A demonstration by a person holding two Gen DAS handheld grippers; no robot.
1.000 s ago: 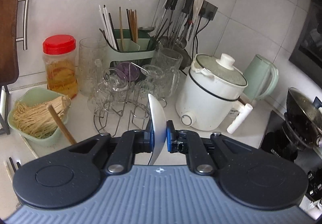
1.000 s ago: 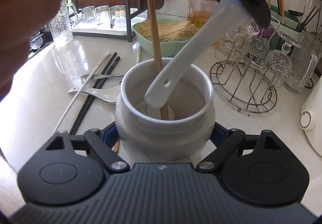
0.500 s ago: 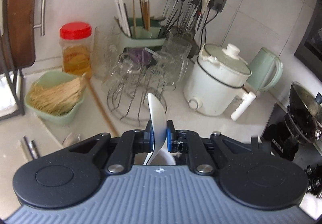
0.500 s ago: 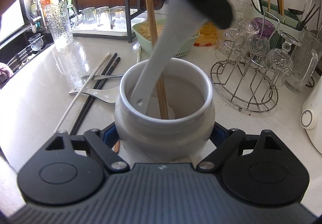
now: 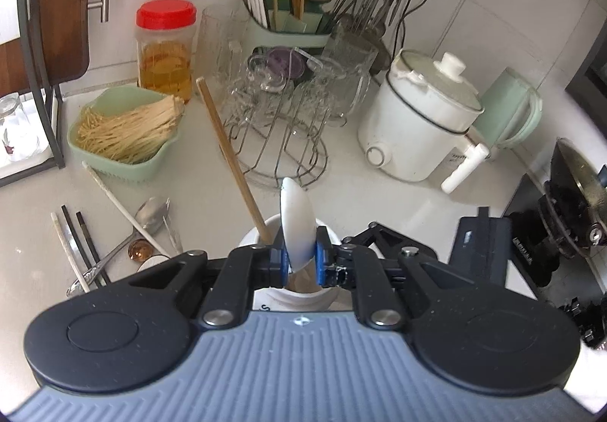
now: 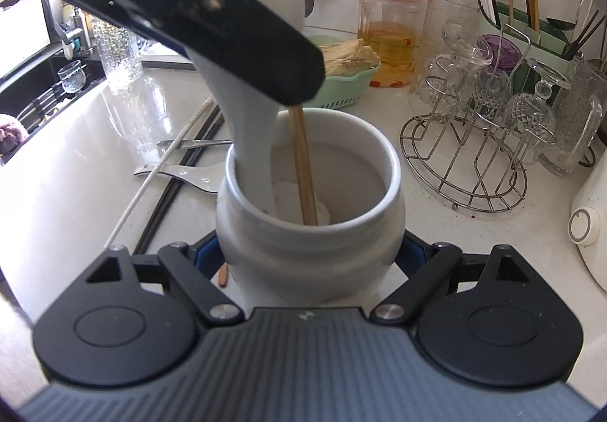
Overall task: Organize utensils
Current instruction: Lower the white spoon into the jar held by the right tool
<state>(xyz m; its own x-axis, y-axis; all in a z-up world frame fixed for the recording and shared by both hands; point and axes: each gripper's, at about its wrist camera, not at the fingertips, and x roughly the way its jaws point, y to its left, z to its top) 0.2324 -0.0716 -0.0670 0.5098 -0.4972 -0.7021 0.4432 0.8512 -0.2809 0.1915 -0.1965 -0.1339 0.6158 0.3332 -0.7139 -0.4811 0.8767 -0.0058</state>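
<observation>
With the white ceramic spoon [image 6: 250, 80] already clamped bowl-up in the left hand-held gripper [image 5: 299, 251], the handle end sits inside the white jar [image 6: 309, 217], against the jar's left inner wall in the right wrist view. Long axis runs steeply down from upper left of that frame into the jar mouth, tilted rather than plumb. Whether the tip touches the jar floor cannot be told.

Right hand-held gripper [image 6: 309, 259] is closed on the jar's belly, pads on both sides, holding it on the desk [image 6: 76, 194]. Left one is the only hand on the spoon, directly above the jar mouth, so release falls to it.

One wooden chopstick [image 6: 301, 164] already stands in the jar, just right of the spoon handle, leaning toward the upper left in the left wrist view. Judgement: enough gap for the spoon to settle; it may knock the chopstick on release.

Still loose on the desk, left of the jar: black chopsticks [image 5: 81, 243], a white chopstick [image 5: 121, 205], a metal spoon [image 5: 150, 211] and a second white spoon [image 6: 189, 173]. Upper right, well apart: wire glass rack [image 6: 470, 156], green noodle basket [image 5: 125, 141], red-lidded jar [image 5: 167, 46], white cooker [image 5: 421, 118]. Nothing blocks the jar mouth.
</observation>
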